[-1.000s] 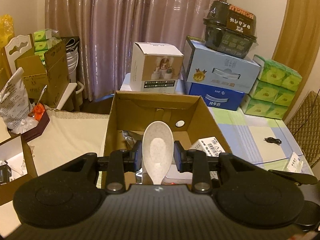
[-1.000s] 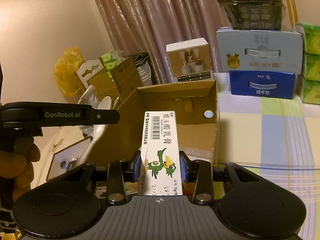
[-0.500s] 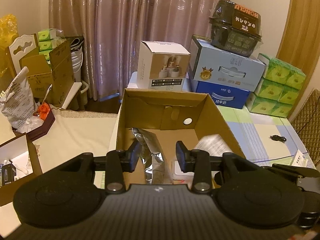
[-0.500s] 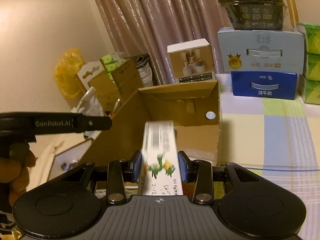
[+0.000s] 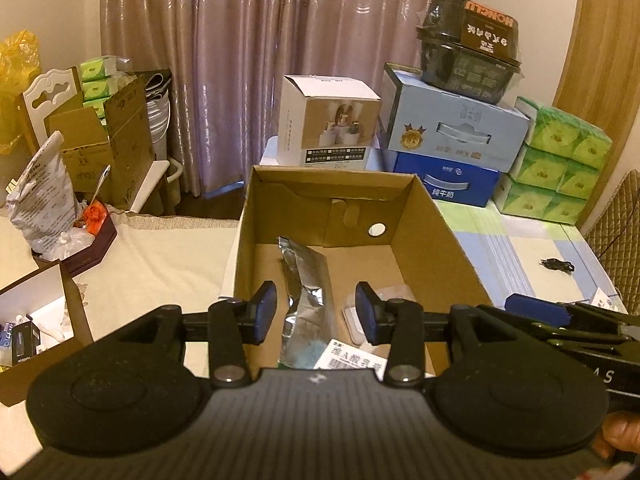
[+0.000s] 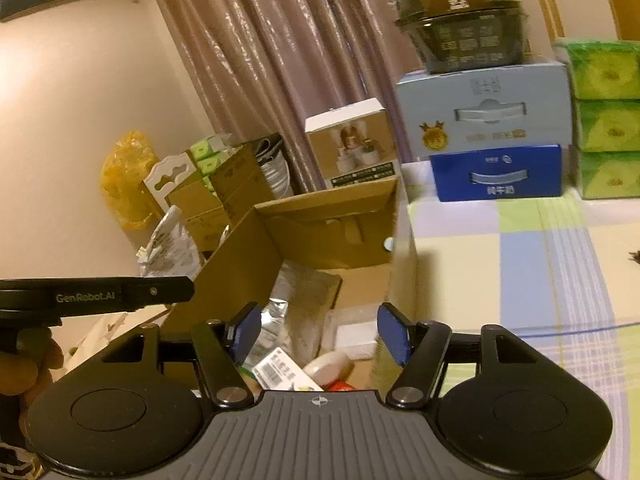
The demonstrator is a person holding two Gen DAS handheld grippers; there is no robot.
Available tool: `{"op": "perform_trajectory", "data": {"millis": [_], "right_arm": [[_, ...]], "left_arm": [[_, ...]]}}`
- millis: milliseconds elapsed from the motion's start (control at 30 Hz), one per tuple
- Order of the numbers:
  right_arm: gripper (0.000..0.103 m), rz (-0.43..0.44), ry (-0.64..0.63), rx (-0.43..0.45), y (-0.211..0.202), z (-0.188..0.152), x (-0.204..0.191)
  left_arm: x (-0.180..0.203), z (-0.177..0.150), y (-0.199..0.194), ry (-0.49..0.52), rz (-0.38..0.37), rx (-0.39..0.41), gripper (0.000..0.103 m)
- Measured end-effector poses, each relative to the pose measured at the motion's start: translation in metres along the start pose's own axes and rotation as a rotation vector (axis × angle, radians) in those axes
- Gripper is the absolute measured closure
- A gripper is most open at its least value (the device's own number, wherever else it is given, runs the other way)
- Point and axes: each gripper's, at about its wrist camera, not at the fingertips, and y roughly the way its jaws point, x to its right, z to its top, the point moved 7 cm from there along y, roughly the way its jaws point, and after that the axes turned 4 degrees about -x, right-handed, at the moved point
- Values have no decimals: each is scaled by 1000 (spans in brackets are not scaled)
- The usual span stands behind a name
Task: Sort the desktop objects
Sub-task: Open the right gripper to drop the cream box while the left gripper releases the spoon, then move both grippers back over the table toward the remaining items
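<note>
- the left gripper [image 5: 316,312] no longer holds the white spoon it carried a second ago; its jaws are opening with nothing pressed between the pads, and it hangs over the near edge of the cardboard box [image 5: 436,216].
- the spoon [image 6: 328,364] now lies in the box's near end, seen from the right wrist, just beside a red bit i cannot identify.
- the right gripper [image 6: 320,332] has let go of the white ointment carton [image 6: 280,372] with the barcode; its jaws are opening wide, empty, above the box.
- the carton rests inside the box, near the front, touching the foil pouch [image 5: 304,300].
- judged from this, both drops are done, so two more things are sorted and each hand is free for the next pick.
- count inside the box: one foil pouch, one ointment carton, one spoon, one small white flat box [image 6: 356,336]; more may hide under the grippers.
- on the checked tablecloth [image 5: 520,248] at right: one small black item [image 5: 558,266], too small to name, likely a thing left to sort.
</note>
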Motion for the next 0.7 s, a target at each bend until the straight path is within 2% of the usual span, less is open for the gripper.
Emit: {"op": "perform_trajectory", "data": {"millis": [100,167,233,400,533,700], "right_arm": [[36,-3,7,7,-11,-4,7],[33,-15,15,15,-21,-6,14],[30,-22,22,23,-29,-8,18],[25,-49,7,40,-53,-11,27],[15,-66,-3,39,-70,-14,34],[9,-96,-10,45,-93,-17,49]], "left_arm": [[6,-3,-5,4,2,-2,61],[10,-5,-8,9,3,-4,56],[15,-7,-13,19,7,-1,46],[30,-9,-24,30,1,-4,41],[46,-12,-34,44,-5,10,28],[68,-16,-45,57,-28,21,18]]}}
